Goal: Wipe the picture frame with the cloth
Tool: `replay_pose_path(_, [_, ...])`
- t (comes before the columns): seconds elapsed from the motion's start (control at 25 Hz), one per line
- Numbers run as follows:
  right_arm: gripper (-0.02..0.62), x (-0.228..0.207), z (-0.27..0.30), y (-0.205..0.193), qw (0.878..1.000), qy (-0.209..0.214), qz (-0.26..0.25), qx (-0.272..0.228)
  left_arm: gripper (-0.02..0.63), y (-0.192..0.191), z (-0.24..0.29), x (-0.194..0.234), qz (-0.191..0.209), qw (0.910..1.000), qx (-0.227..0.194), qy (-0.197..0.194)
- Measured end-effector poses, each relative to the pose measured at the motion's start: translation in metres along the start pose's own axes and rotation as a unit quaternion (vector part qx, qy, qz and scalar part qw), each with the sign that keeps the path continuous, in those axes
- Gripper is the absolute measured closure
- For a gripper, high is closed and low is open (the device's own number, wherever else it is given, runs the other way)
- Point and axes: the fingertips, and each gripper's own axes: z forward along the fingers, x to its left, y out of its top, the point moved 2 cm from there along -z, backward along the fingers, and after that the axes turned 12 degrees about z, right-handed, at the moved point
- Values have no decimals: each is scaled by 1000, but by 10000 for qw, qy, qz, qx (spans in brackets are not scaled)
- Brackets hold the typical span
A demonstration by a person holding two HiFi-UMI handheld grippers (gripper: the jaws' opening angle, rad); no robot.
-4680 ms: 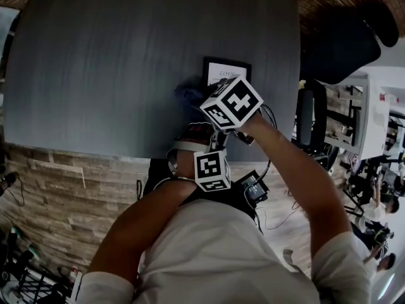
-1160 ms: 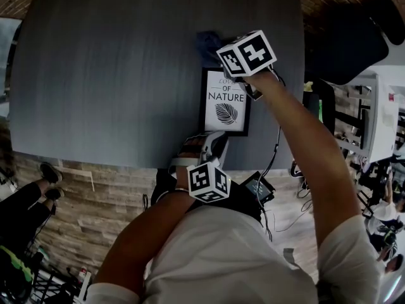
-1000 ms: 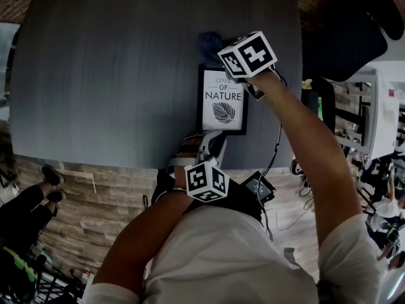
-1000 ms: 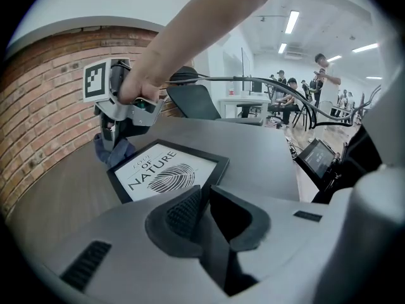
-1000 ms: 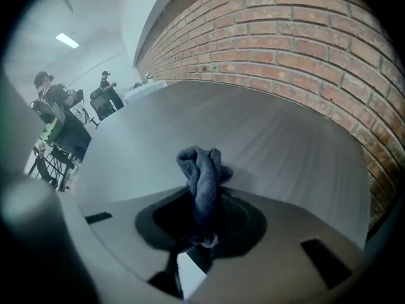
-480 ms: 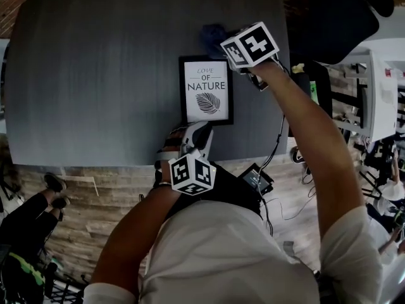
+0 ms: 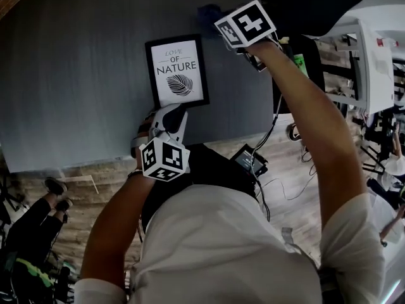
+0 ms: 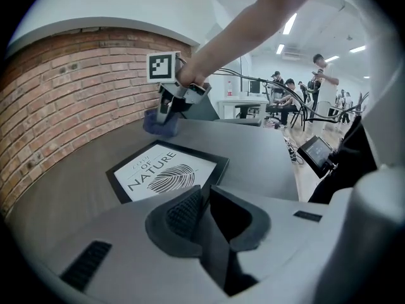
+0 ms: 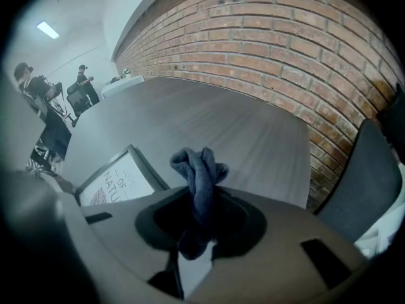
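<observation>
A brick wall (image 9: pixel 266 49) runs along the far side of a big grey desk (image 7: pixel 76 75). A black frame (image 7: pixel 177 71) lies flat on the desk, close to the near edge. The picture in it is white, with the words "LOVE OF NATURE" and a dark leaf (image 7: pixel 180 85).

The right claw (image 9: pixel 201 201) is reached out over the desk, just past the far corner of the frame. It is squeezed tight on a dark blue cloth (image 9: pixel 199 170). The cloth is bunched up and pokes out in front of the claw. I cannot tell if the cloth touches the desk.

The left claw (image 8: pixel 204 198) is by the near edge of the frame. Its two jaws are pressed together and there is nothing between them.
</observation>
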Motion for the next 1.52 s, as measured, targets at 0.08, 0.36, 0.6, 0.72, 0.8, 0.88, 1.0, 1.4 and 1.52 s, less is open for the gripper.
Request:
replay_pose_path(0.08, [503, -9, -13, -9, 9999, -91, -20, -61, 561, -1, -1, 1, -70, 9999, -9, -87])
replay_pose_path(0.36, [502, -25, -77, -33, 9952, 158, 592, -765, 598, 21, -18, 4, -292, 9994, 37, -198])
replay_pose_path(0.6, [499, -27, -125, -59, 9738, 740, 1599, -1440, 598, 56, -86, 29, -2126, 9705, -1047, 440])
replay_pose_path(0.72, [497, -21, -146, -80, 9626, 939, 1977, -1599, 598, 55, -123, 37, -3073, 9370, -1496, 725])
replay_pose_path(0.8, [497, -13, -161, -94, 9543, 1054, 2187, -1746, 598, 52, -145, 40, -3362, 9232, -1686, 793])
replay_pose_path(0.88, [497, -3, -177, -106, 9472, 1122, 2327, -1901, 598, 50, -163, 44, -3377, 9209, -1782, 789])
replay_pose_path(1.0, [497, 16, -199, -125, 9395, 1147, 2468, -2078, 597, 48, -187, 45, -3340, 9198, -1914, 762])
replay_pose_path(1.4, [497, 143, -287, -189, 8723, 1620, 3417, -3099, 598, 28, -285, -1, -3397, 8986, -2697, 657])
replay_pose_path(1.52, [497, 188, -308, -209, 8631, 1682, 3460, -3272, 598, 19, -310, -22, -3380, 8942, -2892, 501])
